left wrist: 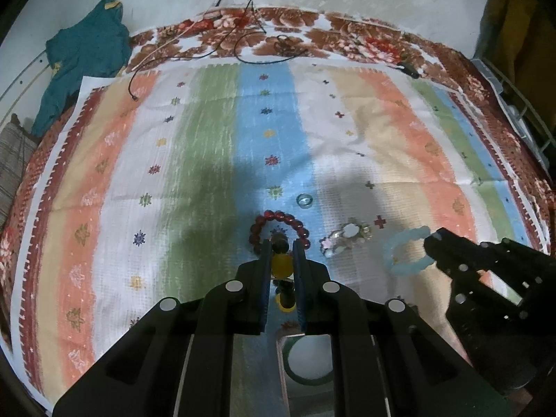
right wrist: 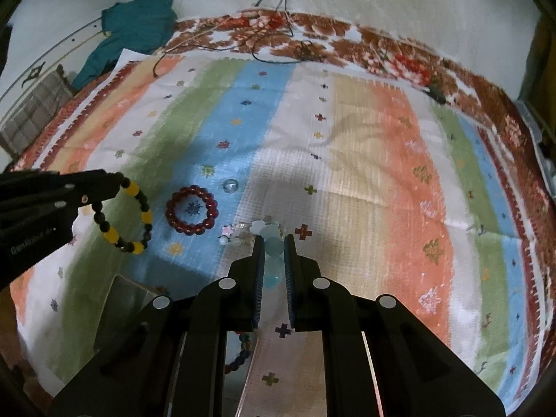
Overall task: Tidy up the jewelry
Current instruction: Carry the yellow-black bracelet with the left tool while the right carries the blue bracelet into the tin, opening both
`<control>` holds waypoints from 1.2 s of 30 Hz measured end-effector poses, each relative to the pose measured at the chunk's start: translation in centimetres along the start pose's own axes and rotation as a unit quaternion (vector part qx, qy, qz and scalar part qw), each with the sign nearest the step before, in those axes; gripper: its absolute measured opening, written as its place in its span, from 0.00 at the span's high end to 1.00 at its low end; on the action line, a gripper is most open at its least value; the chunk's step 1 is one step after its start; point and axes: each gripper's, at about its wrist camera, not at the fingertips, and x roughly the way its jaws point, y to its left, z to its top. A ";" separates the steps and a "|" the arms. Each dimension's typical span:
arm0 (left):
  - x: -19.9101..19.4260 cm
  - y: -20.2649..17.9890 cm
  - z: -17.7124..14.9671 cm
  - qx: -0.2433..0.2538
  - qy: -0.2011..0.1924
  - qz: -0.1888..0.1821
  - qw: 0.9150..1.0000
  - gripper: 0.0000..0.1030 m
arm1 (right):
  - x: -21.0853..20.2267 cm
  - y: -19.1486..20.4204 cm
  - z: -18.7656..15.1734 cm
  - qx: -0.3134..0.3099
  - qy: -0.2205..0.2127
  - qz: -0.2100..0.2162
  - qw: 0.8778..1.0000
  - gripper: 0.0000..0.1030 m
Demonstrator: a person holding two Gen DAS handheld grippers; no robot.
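1. A striped cloth (left wrist: 215,132) in orange, green, blue and cream bands covers a bed; a floral bedspread (left wrist: 194,31) shows past its far edge; every place below is given relative to the red bead bracelet (right wrist: 191,214), which lies flat on the blue stripe.
2. The left gripper (left wrist: 282,246) has its jaws pressed onto a yellow-and-dark bead bracelet (right wrist: 122,219); in the right wrist view this loop hangs off the gripper's tip, clear of the cloth, to the left of the red bead bracelet.
3. The right gripper (right wrist: 273,243) has its jaws pinched on a pale blue bracelet (left wrist: 406,253); in the left wrist view it hangs to the right of the red bead bracelet, beyond the flower bracelet.
4. A flower bracelet (left wrist: 347,238) of white and pink blossoms rests on the cloth just to the right of the red bead bracelet.
5. A small clear ring (right wrist: 230,185) sits on the blue stripe just beyond the red bead bracelet, to its right and apart from it.
6. A clear box (right wrist: 132,299) stands nearer the cameras than the red bead bracelet (its contents are mostly hidden by the grippers); a roll of green tape (left wrist: 307,361) shows in the left wrist view.
7. Well beyond the red bead bracelet, a teal garment (left wrist: 87,52) lies at the far left corner; black cables (left wrist: 243,10) trail across the floral bedspread.
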 end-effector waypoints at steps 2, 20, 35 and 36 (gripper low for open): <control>-0.6 -0.2 -0.1 0.000 -0.005 -0.002 1.000 0.89 | -0.4 0.0 -0.1 0.002 -0.002 0.001 1.000 0.88; -3.7 -1.6 -2.0 0.004 -0.019 -0.028 0.999 0.89 | -3.7 1.7 -1.6 -0.005 -0.020 0.016 1.000 0.88; -5.9 -1.8 -4.4 0.005 -0.028 -0.029 0.999 0.89 | -5.7 1.6 -3.5 0.002 -0.020 0.036 0.999 0.88; -6.1 -1.9 -4.6 0.005 -0.028 -0.031 0.999 0.89 | -5.9 1.7 -3.7 0.001 -0.019 0.037 0.999 0.88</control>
